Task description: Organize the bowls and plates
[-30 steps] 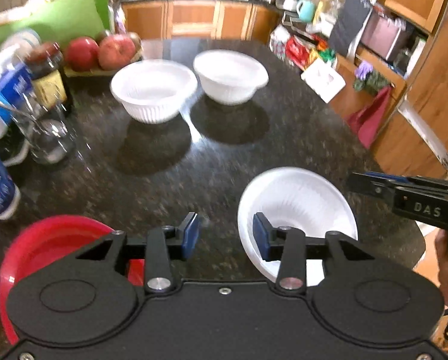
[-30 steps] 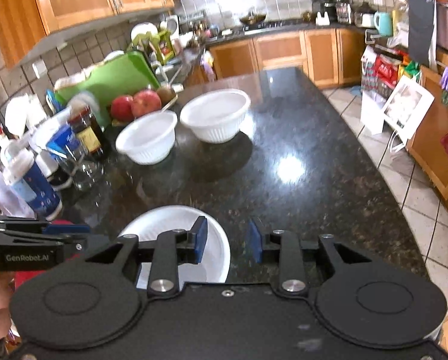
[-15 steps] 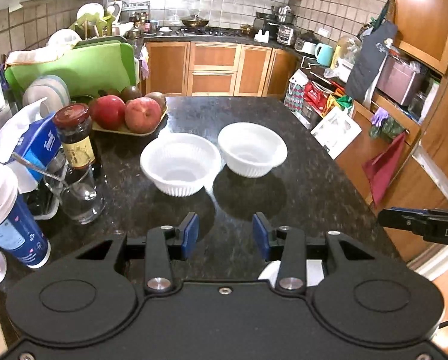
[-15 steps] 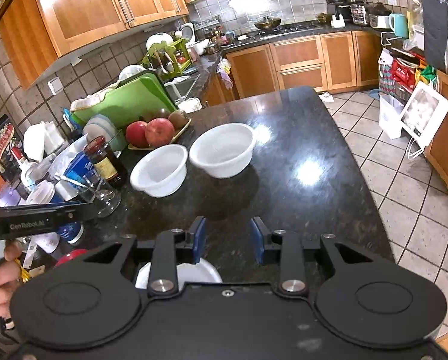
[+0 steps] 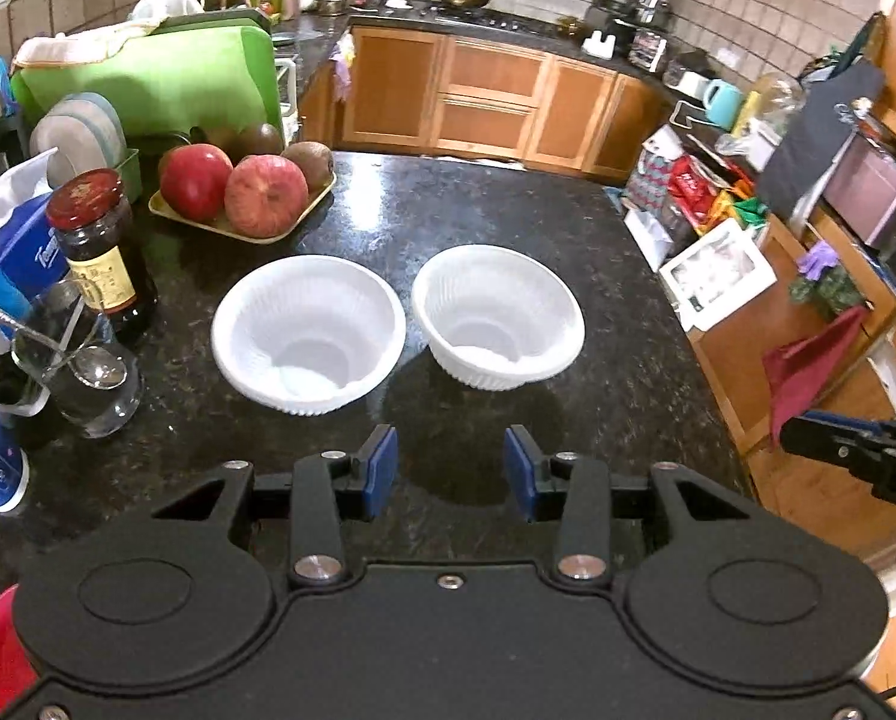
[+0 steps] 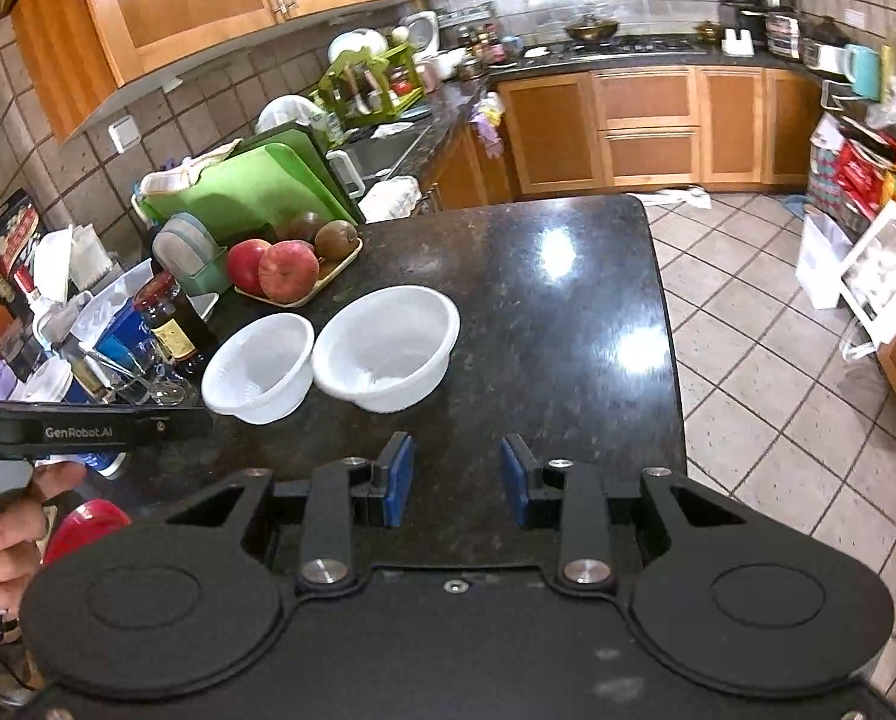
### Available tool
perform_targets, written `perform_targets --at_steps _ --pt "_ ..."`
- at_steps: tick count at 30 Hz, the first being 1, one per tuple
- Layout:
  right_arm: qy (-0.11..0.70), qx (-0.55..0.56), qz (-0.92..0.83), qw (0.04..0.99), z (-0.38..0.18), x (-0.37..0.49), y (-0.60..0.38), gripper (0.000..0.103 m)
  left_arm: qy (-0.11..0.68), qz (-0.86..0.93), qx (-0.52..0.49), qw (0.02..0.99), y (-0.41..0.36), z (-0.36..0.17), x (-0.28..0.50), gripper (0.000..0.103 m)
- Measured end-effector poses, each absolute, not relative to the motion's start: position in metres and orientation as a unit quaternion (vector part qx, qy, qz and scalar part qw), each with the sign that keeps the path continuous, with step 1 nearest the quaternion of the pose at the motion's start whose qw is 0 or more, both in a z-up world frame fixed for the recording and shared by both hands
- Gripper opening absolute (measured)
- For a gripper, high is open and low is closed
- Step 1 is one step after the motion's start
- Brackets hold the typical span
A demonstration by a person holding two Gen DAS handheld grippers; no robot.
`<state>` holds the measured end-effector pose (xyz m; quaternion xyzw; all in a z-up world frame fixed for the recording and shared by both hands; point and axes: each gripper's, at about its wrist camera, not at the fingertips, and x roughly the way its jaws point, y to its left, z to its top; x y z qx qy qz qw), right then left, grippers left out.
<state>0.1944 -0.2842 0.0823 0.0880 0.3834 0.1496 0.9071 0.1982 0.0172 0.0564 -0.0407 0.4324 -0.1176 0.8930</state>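
Bowls: 2 white [image 5: 308, 333] [image 5: 498, 317], empty, side by side on counter [image 5: 508, 204]; apples [image 5: 264, 195] in tray [image 5: 165, 205].

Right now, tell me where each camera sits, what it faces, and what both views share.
Left wrist: on the left gripper, angled down at the counter; open jaws show, right gripper at the edge.
Right wrist: on the right gripper, facing the same counter; open jaws and a hand show.
Shared: two white bowls, apples.

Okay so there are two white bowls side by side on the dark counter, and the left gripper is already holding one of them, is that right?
Not quite. The two white bowls do sit side by side on the dark counter, but the left gripper holds nothing: its jaws are open and short of both bowls, as the left wrist view shows.
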Motion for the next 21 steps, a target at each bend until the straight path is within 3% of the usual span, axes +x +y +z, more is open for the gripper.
perform_targets --at_steps 21 --pt "0.429 0.053 0.254 0.865 0.050 0.324 -0.276 0.034 0.461 0.009 -0.012 0.887 -0.032 0.033 0.237 0.049"
